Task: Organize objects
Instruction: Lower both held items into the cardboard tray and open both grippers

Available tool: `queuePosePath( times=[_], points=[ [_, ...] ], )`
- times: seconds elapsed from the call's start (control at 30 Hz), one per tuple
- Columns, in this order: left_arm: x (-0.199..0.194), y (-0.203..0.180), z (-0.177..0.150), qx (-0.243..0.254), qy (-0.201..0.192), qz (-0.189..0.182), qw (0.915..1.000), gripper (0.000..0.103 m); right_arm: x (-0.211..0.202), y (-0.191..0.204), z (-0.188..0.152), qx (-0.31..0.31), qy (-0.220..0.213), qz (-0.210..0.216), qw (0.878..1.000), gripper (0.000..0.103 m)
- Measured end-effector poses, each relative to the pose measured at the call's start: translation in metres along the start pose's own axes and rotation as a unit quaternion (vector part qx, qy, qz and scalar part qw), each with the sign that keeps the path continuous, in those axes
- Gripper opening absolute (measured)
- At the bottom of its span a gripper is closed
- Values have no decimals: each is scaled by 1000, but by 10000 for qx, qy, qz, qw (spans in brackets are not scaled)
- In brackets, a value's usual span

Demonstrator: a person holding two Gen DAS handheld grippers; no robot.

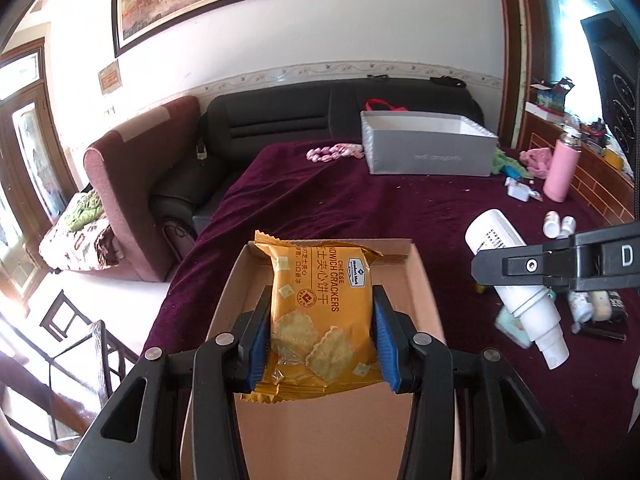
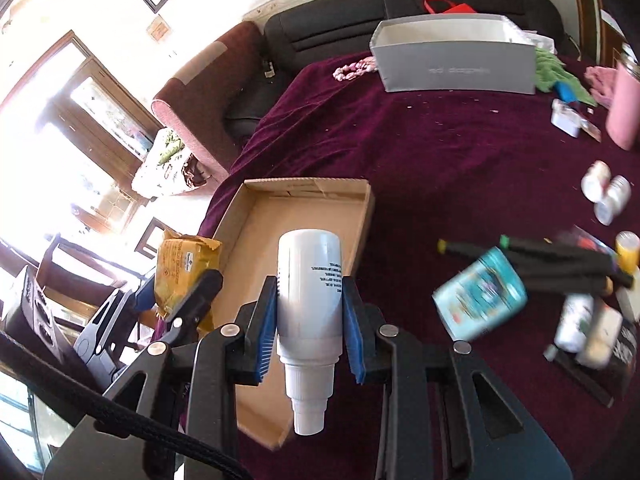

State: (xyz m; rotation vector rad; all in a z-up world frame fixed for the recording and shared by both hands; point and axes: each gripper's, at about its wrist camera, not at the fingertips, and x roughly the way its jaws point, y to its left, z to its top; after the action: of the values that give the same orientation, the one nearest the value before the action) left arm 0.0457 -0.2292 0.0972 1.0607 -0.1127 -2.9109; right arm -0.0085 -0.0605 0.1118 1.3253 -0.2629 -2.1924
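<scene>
Yellow foil marks the cracker pack [image 1: 320, 312], pinched between the blue pads [image 1: 258, 344] of the left gripper [image 1: 322, 344] and held over the open cardboard tray [image 1: 424, 280]. Whether the pack hangs just above the tray floor or touches it cannot be told. The tray sits near the front edge of a surface draped in maroon cloth [image 1: 360, 200].

The right gripper [image 2: 308, 336] is closed on a white bottle [image 2: 309, 292], gripped across its lower body, with the stepped nozzle pointing back toward the camera. The bottle is held in the air above the tray's right wall. To the right, a teal can [image 2: 480, 294], black markers [image 2: 560, 256] and small vials [image 2: 608, 194] lie loose on the cloth; the can and its neighbours are blurred. A grey box [image 2: 456, 68] stands at the far side.

The pack looks light and soft, with brittle crackers inside, so a firm squeeze could crush them; the side hold across its width seems sound, since the crimped ends would slip. The foil may slide on the pads if the hold loosens too slowly. The bottle looks rigid and smooth, probably plastic, and light or moderate in weight. Its round body could roll once laid flat, so setting it against a tray wall or beside the pack would likely steady it.
</scene>
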Motion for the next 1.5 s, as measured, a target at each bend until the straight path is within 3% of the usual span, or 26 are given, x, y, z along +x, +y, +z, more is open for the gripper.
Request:
queuePosePath(
  times=[0.3,0.53,1.2,1.5],
  points=[
    [74,21,5,-310,712,-106,9969,40,64,5,28,46,152,-423,9990,28],
    [106,18,3,-385,955,-88,9946,40,104,-15,46,318,336,-559,9974,28],
    [136,6,2,-307,1163,-84,9927,40,144,-22,51,243,471,-733,9959,28],
    [134,23,5,-829,1242,-471,9877,40,138,-29,52,484,356,-533,9968,30]
  ],
)
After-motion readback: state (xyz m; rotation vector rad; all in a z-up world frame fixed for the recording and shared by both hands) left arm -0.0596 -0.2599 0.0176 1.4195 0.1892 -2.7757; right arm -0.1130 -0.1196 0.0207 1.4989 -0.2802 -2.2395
